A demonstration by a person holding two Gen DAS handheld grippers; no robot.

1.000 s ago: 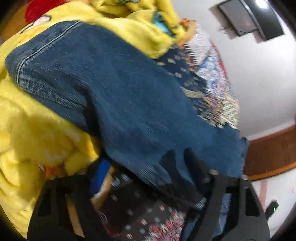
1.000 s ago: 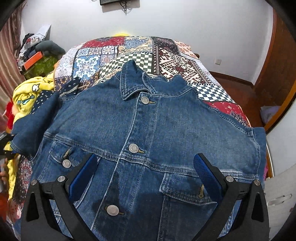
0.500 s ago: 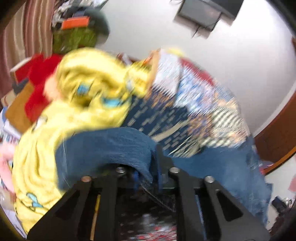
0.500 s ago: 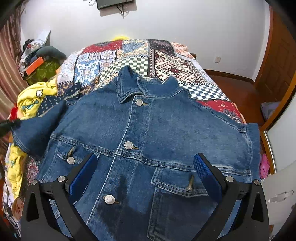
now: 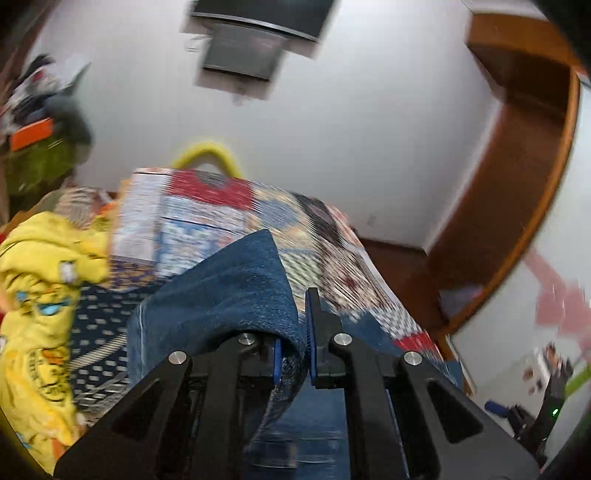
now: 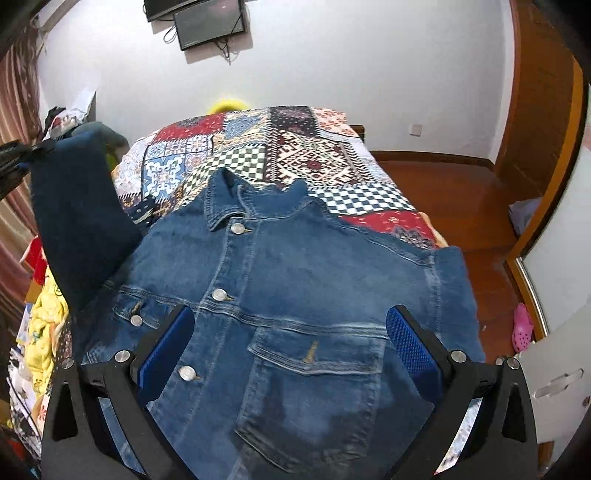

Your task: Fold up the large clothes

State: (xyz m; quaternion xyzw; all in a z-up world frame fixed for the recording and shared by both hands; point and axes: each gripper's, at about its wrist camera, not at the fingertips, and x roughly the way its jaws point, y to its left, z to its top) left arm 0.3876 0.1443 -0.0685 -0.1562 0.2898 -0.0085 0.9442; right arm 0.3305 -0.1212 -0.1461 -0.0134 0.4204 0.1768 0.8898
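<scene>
The bed with its patchwork quilt of red, blue and checked squares (image 6: 258, 147) filled the middle of the room, its far end against the white wall; its near end was covered, so I could not see how far it ran. Over the near half of the quilt lay the blue denim jacket with metal buttons (image 6: 295, 280), front side up, collar toward the far end, its hem cut off below the right wrist view. Its right shoulder reached the quilt's right edge. The jacket's long dark-blue sleeve (image 6: 77, 221) was lifted off the left edge of the bed and stood up, hiding part of the quilt behind it.

The left gripper (image 5: 293, 350) had its blue-padded jaws pressed together on a fold of that sleeve (image 5: 229, 291); the cloth bulged over the left finger and hid most of it. That view was smeared, so the quilt pattern behind was hard to read. In the right wrist view the same gripper showed only as a dark tip at the left border (image 6: 22, 155).

The right gripper (image 6: 290, 354) hung above the jacket's chest pocket with its jaws spread wide and nothing between them.

A crumpled yellow printed fleece (image 5: 40, 295) lay heaped along the bed's left edge, partly cut off. A dark flat screen (image 6: 210, 22) hung on the wall, its top out of frame.
</scene>
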